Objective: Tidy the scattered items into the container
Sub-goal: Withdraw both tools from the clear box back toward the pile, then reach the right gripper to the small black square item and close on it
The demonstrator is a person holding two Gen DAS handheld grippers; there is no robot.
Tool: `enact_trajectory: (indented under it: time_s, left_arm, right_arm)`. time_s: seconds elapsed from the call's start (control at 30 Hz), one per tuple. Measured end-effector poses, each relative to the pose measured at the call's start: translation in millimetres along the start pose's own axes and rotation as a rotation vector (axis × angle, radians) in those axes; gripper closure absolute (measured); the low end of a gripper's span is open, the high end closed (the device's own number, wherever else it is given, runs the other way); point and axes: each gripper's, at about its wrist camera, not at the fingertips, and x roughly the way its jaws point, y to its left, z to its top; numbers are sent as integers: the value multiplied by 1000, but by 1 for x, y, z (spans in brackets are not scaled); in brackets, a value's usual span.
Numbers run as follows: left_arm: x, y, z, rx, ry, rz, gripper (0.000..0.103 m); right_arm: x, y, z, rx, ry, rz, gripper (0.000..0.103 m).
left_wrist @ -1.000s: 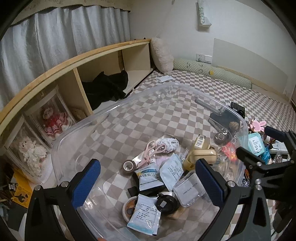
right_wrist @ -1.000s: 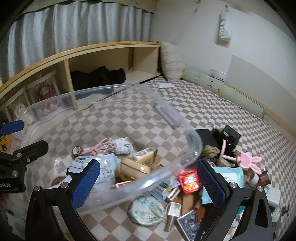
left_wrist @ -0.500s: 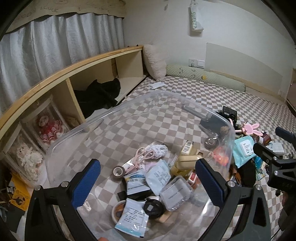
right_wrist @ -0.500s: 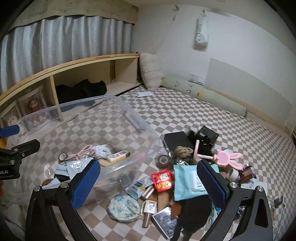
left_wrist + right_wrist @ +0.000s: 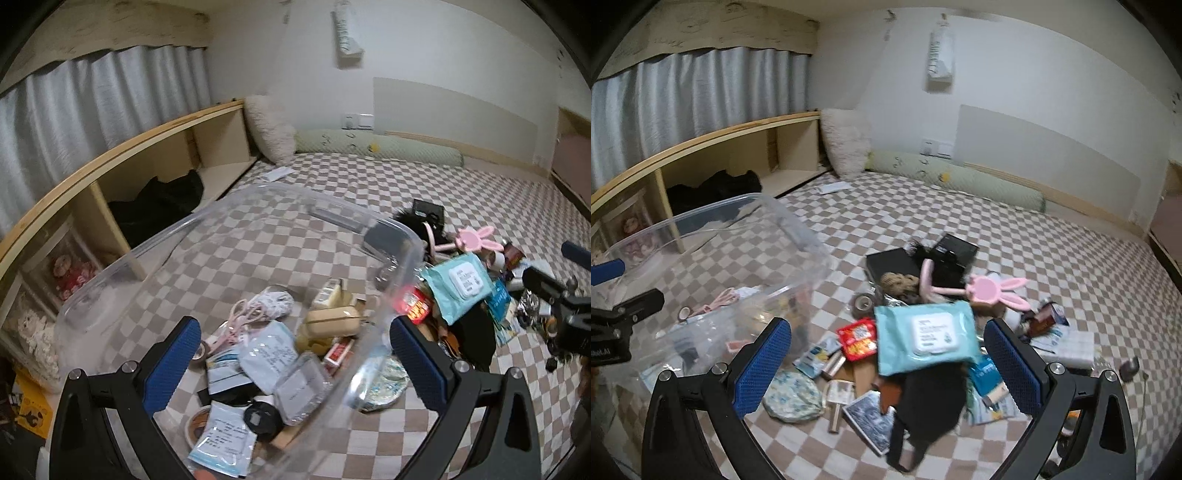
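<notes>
In the left wrist view a clear plastic container [image 5: 402, 258] is seen on the checkered bed cover [image 5: 480, 206], and pink scissors [image 5: 240, 321], a beige case [image 5: 332, 319], white sachets [image 5: 269, 354] and tape rolls are held in it. Beside its right wall a scattered pile lies on the cover, with a teal wipes pack [image 5: 925, 336], a red packet [image 5: 858, 338] and a pink bunny holder [image 5: 991, 288]. Compared with one second ago both cameras are drawn back and to the right, so the pile is now centred between the widely opened jaws of the right gripper [image 5: 886, 362], while the left gripper [image 5: 295, 362] is also wide open and empty.
</notes>
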Motion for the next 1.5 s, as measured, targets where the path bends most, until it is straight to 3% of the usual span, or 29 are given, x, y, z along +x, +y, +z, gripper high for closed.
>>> enact_trajectory:
  time_s: [0.77, 1.13, 1.5]
  left_arm:
    - [20, -98, -16, 132, 22, -77, 0]
    - [23, -134, -33, 199, 27, -137, 0]
    - [34, -159, -60, 231, 84, -233, 0]
  right_arm:
    - [-9, -102, -57, 139, 70, -127, 0]
    - [-6, -120, -102, 167, 133, -138, 0]
    - [2, -134, -143, 210, 199, -150, 0]
